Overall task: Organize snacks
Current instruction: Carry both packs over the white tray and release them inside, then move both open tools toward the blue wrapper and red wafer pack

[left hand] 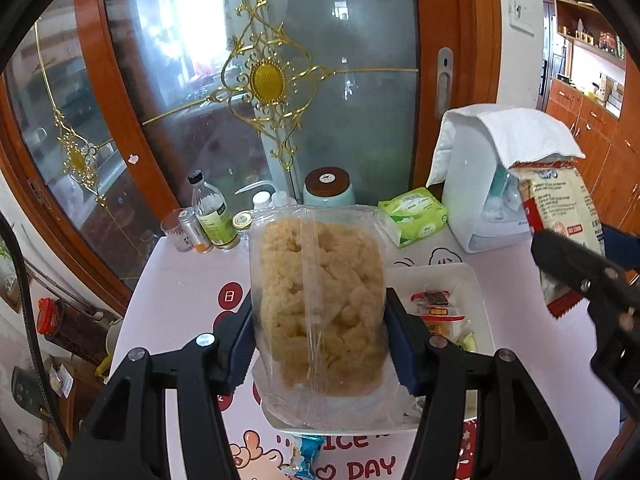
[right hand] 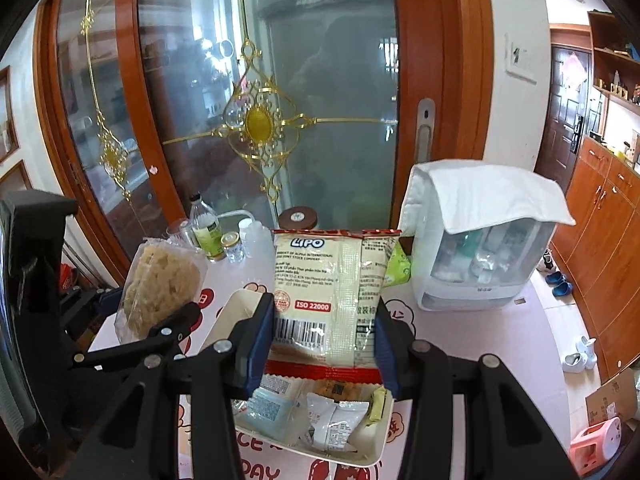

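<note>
My left gripper point(left hand: 320, 344) is shut on a clear bag of pale yellow puffed snacks point(left hand: 318, 304), held upright above the pink table point(left hand: 180, 292). In the right wrist view the same clear bag point(right hand: 160, 284) hangs at the left in the left gripper point(right hand: 172, 322). My right gripper point(right hand: 326, 340) is shut on a white and red Lipo packet point(right hand: 332, 292), lifted above a white tray point(right hand: 376, 436) that holds several small wrapped snacks. From the left wrist view that Lipo packet point(left hand: 560, 216) and the right gripper point(left hand: 560, 252) show at the right, with the white tray point(left hand: 476, 280) below.
At the table's back stand a bottle point(left hand: 210, 212), small jars, a brown-lidded canister point(left hand: 328, 186), a green tissue pack point(left hand: 414, 214) and a white appliance under a towel point(right hand: 480, 240). A glass sliding door with gold ornament rises behind. A blue wrapped snack point(left hand: 306, 454) lies on the table near me.
</note>
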